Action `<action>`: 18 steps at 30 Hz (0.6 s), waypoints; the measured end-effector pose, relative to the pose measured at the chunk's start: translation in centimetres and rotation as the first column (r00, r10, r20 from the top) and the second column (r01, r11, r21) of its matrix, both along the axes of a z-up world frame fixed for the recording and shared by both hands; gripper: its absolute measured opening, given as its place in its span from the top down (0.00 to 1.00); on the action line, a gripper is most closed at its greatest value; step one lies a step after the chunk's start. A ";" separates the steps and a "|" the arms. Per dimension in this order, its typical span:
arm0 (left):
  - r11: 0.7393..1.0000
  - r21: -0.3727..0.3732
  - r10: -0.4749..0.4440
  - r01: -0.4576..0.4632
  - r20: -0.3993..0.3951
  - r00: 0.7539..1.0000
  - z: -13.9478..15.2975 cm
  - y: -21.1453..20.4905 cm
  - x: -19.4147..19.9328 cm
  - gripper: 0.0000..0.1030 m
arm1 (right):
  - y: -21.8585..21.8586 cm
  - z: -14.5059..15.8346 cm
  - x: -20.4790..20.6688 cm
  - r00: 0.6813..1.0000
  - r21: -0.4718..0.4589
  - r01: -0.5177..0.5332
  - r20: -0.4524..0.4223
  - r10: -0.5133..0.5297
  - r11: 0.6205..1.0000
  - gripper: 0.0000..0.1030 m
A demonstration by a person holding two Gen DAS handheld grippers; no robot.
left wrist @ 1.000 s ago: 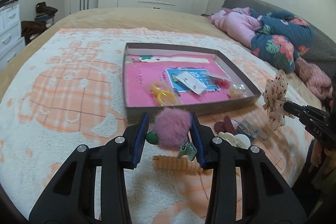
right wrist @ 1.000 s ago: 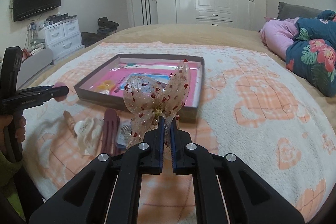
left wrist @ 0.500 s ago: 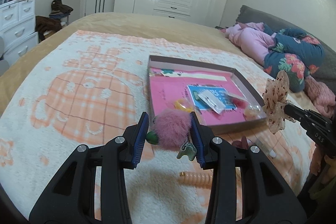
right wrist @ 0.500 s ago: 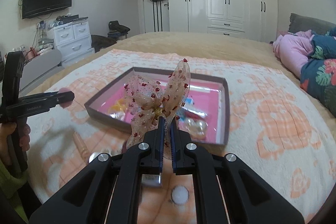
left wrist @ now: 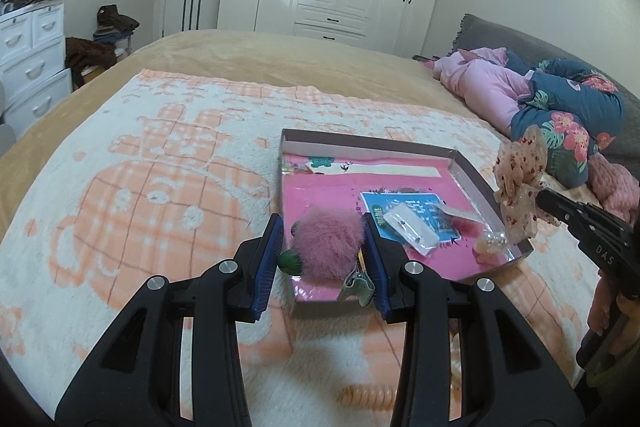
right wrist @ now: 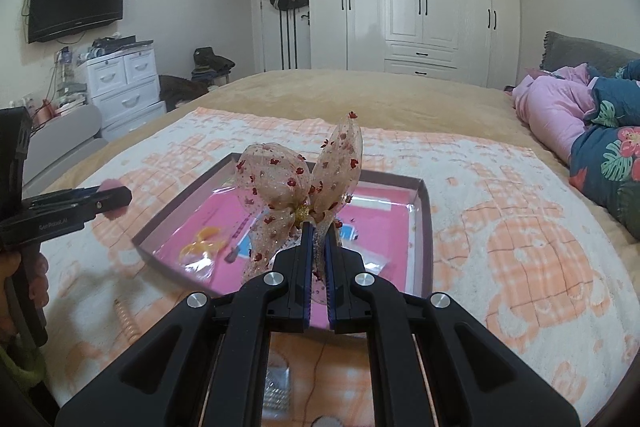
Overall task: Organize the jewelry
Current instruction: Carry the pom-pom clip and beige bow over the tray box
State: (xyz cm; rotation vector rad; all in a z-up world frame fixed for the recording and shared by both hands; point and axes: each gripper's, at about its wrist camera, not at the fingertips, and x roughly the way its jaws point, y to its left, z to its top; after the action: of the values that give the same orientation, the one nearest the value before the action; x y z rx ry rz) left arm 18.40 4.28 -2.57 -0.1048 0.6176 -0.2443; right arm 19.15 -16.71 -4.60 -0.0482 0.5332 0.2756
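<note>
We hold two black grippers over a bed covered with a white and orange blanket [left wrist: 168, 163]. Our left gripper [left wrist: 325, 250] is clamped on a fluffy pink pom-pom [left wrist: 328, 247], pressed between its two blue-padded fingers [left wrist: 267, 259]. The pom-pom is round, so it has no clear long axis. A small green bead [left wrist: 289, 260] shows at its left side, and a pale green clip [left wrist: 357, 287] hangs below it, pointing down. The gripper reaches forward and slightly down, so the pom-pom hovers above the near left corner of a shallow box [left wrist: 476, 183] with a pink lining.

Our right gripper [right wrist: 316, 259] is pinched tight on the base of a sheer beige bow [right wrist: 304, 183] dotted with small red flowers. The bow stands upright, its two loops rising and spreading left and right above the fingers, with a gold knot at the centre. In the right wrist view it floats over the near edge of the box [right wrist: 425, 227]. In the left wrist view the bow [left wrist: 520, 183] sits just off the box's right wall.

Inside the box lie a blue card [left wrist: 408, 213], a clear packet [left wrist: 410, 230] and a yellow item [right wrist: 204, 241]. A coiled orange hair tie [left wrist: 370, 395] lies on the blanket nearest us.
</note>
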 end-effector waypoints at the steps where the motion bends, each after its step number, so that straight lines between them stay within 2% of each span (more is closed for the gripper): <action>1: 1.000 0.003 -0.005 0.005 0.000 1.000 0.0 -0.3 0.2 0.70 | -0.1 0.0 0.2 1.000 -0.001 0.004 0.001 -0.004 1.000 0.94; 11: 0.998 0.024 -0.050 0.051 -0.013 0.999 -0.5 -3.1 2.6 0.70 | -1.2 -0.5 2.6 0.999 -0.019 0.052 -0.012 -0.052 0.998 0.94; 18: 0.996 0.041 -0.080 0.081 -0.042 0.996 -1.5 -5.0 4.0 0.70 | -2.9 -1.8 4.5 0.993 -0.012 0.096 -0.065 -0.096 0.995 0.94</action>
State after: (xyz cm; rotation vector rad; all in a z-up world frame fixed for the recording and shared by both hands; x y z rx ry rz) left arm 22.38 -0.74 -4.10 -0.0439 0.6673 -0.3073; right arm 23.65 -19.60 -6.44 -0.0225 0.5999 0.1811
